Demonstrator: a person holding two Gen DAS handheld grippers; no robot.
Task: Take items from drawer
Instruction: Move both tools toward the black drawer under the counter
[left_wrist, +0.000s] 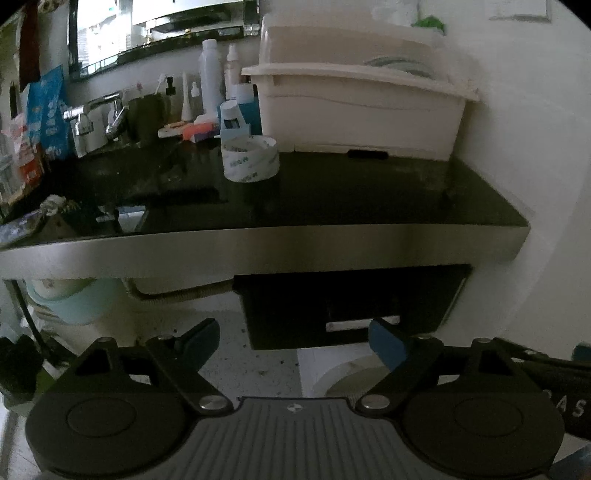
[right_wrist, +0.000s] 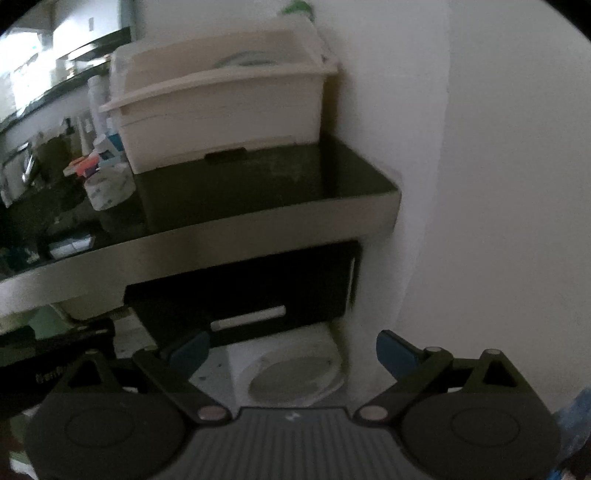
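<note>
Hanging under the right end of the dark tabletop (left_wrist: 369, 199), the black drawer (left_wrist: 347, 306) sits closed, its pale bar handle (left_wrist: 362, 323) facing out; the left hand-held gripper (left_wrist: 295, 338) hovers just in front of it, fingers spread wide and holding nothing; the right hand-held gripper (right_wrist: 291, 349) hangs near the same drawer (right_wrist: 240, 295), likewise spread and empty; above, a cream lidded bin (left_wrist: 354, 107) stands against the wall beside a roll of tape (left_wrist: 250, 158) and a chrome faucet (left_wrist: 92, 114).

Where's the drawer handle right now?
The drawer handle is a pale bar low on the dark drawer under the counter, by the right wall; the right wrist view shows it too.
</note>
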